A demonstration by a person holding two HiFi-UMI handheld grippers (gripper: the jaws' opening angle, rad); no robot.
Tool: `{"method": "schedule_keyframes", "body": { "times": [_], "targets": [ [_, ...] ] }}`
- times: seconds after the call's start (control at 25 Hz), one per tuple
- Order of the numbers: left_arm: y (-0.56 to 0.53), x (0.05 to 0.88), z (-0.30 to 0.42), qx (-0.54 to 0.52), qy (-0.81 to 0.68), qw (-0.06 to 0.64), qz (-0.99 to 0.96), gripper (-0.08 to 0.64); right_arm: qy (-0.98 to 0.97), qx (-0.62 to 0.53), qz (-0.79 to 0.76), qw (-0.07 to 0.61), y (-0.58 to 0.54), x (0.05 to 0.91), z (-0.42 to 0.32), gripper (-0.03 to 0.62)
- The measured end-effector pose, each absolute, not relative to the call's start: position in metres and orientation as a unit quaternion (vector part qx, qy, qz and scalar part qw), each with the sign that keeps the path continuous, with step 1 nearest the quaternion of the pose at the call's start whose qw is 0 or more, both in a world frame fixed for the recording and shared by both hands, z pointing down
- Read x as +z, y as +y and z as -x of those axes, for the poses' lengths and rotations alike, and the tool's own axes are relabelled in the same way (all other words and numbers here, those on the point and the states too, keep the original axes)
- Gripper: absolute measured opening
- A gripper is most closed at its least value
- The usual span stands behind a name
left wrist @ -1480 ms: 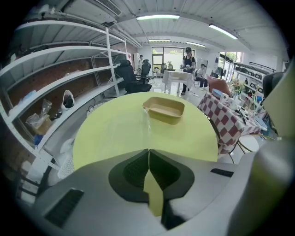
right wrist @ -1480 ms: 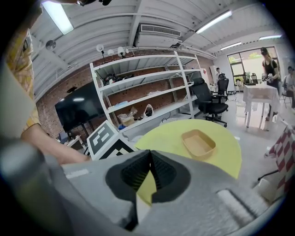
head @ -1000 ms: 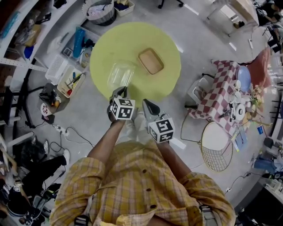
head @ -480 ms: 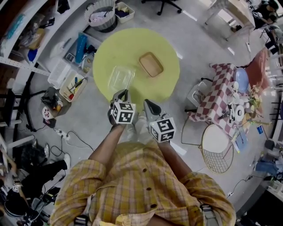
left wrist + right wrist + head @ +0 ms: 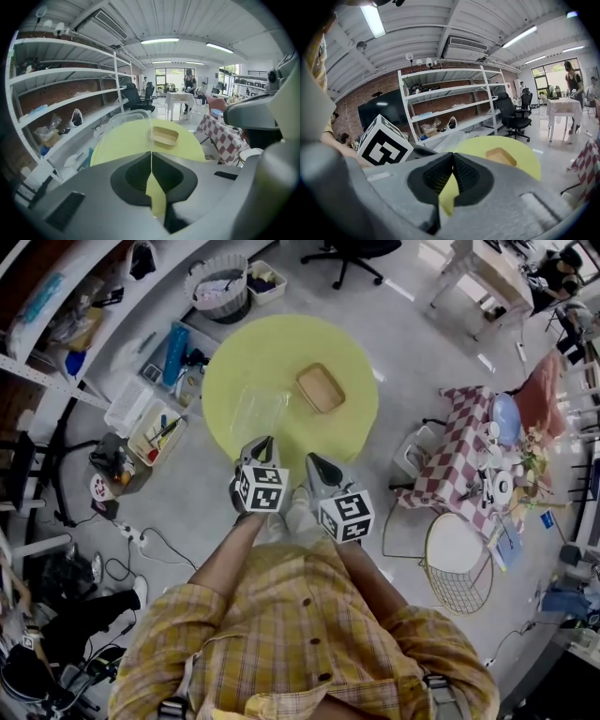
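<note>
A clear plastic container (image 5: 258, 412) is seen lying on the near left part of a round yellow table (image 5: 281, 343). A shallow tan tray (image 5: 321, 388) is set near it on the right, and the two are not touching. The left gripper (image 5: 262, 442) is held at the table's near edge, closest to the container. In the left gripper view its jaws are seen pressed together with nothing between them. The right gripper (image 5: 312, 461) is held just beside it at the same edge, its jaws likewise closed on nothing. To the table's right a table with a checked cloth (image 5: 469, 442) is found. White shelves (image 5: 70, 75) are ranged along the brick wall at the left.
</note>
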State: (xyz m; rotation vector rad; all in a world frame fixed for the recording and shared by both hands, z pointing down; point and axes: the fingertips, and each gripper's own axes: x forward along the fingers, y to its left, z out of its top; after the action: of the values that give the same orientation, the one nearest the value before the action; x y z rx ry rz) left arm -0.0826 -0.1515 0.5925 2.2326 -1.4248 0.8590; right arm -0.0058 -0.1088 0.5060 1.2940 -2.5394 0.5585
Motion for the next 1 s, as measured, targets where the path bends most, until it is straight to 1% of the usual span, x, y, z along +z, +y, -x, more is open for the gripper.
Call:
{"method": "schedule_keyframes", "body": {
  "times": [0.44, 1.0],
  "targets": [
    [-0.144, 0.560, 0.081, 0.274, -0.513, 0.168, -0.796, 0.008, -0.873, 0.174, -0.443, 0.108, -0.110, 0.487, 0.006, -0.003],
    [-0.141, 0.519, 0.074, 0.242, -0.522, 0.140, -0.806, 0.008, -0.878, 0.153, -0.442, 0.097, -0.113, 0.468, -0.002, -0.003]
  ]
}}
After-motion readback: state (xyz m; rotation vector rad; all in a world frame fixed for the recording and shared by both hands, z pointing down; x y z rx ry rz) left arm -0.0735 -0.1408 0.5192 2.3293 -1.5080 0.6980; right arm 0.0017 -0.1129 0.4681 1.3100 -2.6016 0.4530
